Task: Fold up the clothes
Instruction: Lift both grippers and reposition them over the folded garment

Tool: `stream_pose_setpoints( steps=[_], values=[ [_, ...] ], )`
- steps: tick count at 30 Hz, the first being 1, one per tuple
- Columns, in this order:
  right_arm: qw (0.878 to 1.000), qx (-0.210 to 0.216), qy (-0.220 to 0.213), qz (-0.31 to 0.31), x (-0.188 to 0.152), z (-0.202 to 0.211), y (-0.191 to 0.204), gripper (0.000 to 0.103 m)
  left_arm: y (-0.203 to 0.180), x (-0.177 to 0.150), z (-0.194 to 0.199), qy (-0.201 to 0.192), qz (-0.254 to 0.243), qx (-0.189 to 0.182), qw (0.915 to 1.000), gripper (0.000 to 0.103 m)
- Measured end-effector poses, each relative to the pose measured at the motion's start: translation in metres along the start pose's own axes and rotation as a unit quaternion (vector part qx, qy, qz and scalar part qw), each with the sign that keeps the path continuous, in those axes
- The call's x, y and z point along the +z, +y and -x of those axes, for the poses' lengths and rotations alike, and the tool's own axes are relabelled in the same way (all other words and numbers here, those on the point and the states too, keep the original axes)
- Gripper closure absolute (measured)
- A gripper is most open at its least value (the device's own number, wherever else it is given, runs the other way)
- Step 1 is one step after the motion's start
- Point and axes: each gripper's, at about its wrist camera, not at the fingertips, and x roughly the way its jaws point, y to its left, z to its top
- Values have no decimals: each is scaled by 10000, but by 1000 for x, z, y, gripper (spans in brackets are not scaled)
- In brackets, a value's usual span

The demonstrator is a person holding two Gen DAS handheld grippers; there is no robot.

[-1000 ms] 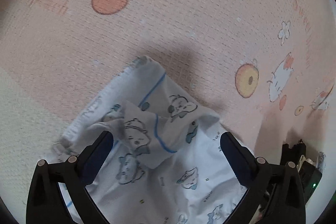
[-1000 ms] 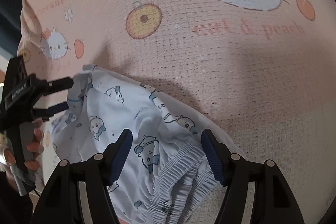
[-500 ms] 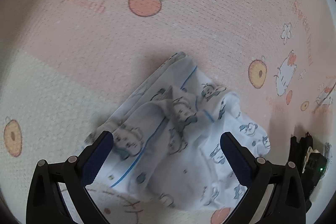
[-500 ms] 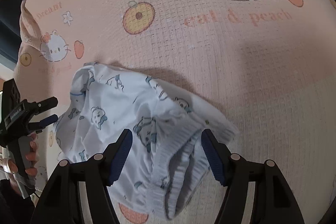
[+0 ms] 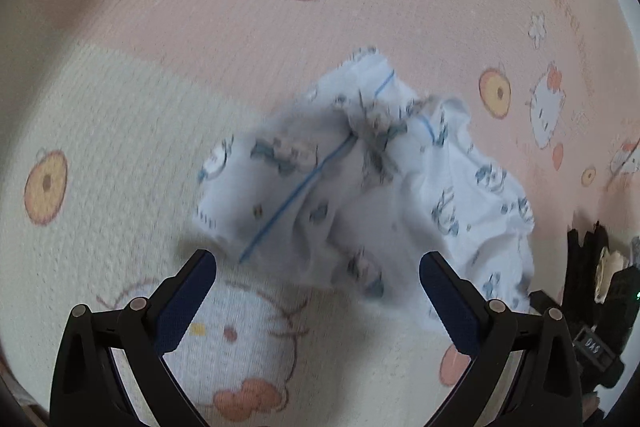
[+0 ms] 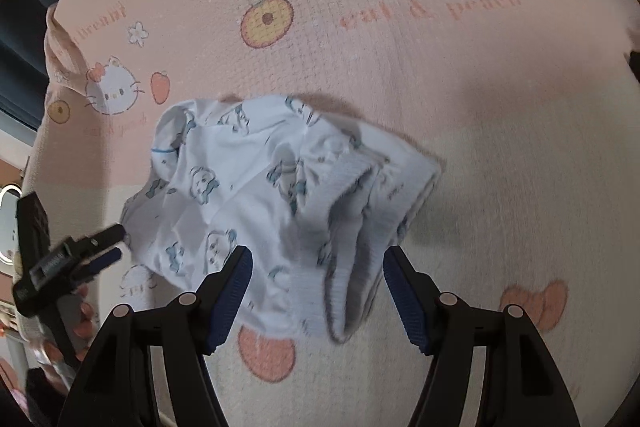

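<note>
Left gripper (image 5: 318, 277): jaws spread wide, nothing between them, released. Its pads sit just short of the near edge of the garment (image 5: 360, 187), not touching it. It points steeply down at the blanket (image 5: 120, 87).

Right gripper (image 6: 318, 277): jaws also wide apart and released. The garment's ribbed waistband lies below the gap between the pads; no pad presses on it. It is likewise angled steeply down.

In the right wrist view, a person's hand (image 6: 76, 315) holds the left gripper's handle, with its tips near the garment's left edge.

Count: 2 grippers, 1 garment, 1 blanket. The garment is white with blue cartoon prints and lies crumpled on the pink and cream cartoon blanket.
</note>
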Motion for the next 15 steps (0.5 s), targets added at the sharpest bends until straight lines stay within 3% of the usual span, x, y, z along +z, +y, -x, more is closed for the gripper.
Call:
stream_pose_setpoints(
  steps=[4,8,12,15],
  values=[
    [9999,-82,86,-81,-14,0,-1,35,2,-16,3,-189,45,42,9998,0],
    [9997,-24,68,-232,-23,4,-3,35,7,-29,4,-289,369,-234,9986,0],
    [9965,216,-13,-807,-38,7,-13,35,14,-39,3,-361,907,-663,9930,0],
    [9851,642,-30,-1597,-58,12,-31,35,16,-46,-7,-225,1287,-1075,9856,0]
  ],
)
